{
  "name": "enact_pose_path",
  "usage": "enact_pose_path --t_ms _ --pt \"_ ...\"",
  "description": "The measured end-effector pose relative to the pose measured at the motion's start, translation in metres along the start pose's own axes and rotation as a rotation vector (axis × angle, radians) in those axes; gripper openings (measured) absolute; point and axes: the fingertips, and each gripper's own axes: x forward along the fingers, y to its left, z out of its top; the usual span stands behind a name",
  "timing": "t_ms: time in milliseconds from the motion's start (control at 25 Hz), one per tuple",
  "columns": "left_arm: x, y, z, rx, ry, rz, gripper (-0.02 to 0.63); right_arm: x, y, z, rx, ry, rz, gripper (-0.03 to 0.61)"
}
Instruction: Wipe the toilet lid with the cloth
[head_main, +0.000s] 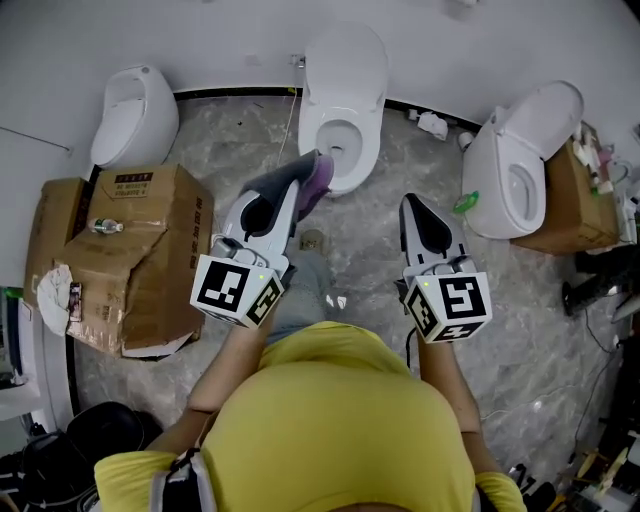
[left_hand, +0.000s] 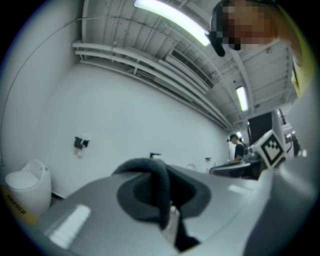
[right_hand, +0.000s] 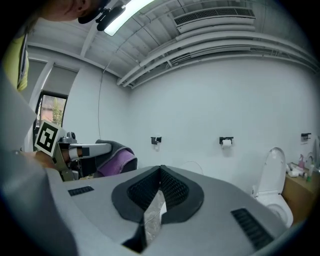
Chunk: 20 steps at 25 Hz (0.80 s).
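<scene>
Cloth, single, in left gripper jaws; right gripper jaws closed; two toilets open.

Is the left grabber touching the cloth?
Touching. In the left gripper view, the cloth loops out from between the shut fingers of the left gripper.

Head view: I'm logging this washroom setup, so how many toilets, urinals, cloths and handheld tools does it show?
Toilets: 2, the middle toilet and the right toilet
Urinal: 1
Cloth: 1, clamped in the left tool
Tools: 2, counting the right tool
Total: 6
</scene>
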Motion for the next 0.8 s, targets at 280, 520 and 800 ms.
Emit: enact_pose_path --t_ms 280,520,800 --pt "0.104 0.094 0.006 0.000 0.036 -0.015 0.016 0.136 -0.041 0.035 0.022 -0.004 0.000 0.015" --pt "0.198 0.158 0.006 -0.001 0.072 -0.059 0.017 0.232 -0.086 0.051 0.068 0.013 -0.031 0.015" --pt "0.280 0.199 0.002 -0.014 0.086 -0.124 0.017 0.300 -0.132 0.053 0.084 0.048 -0.091 0.015"
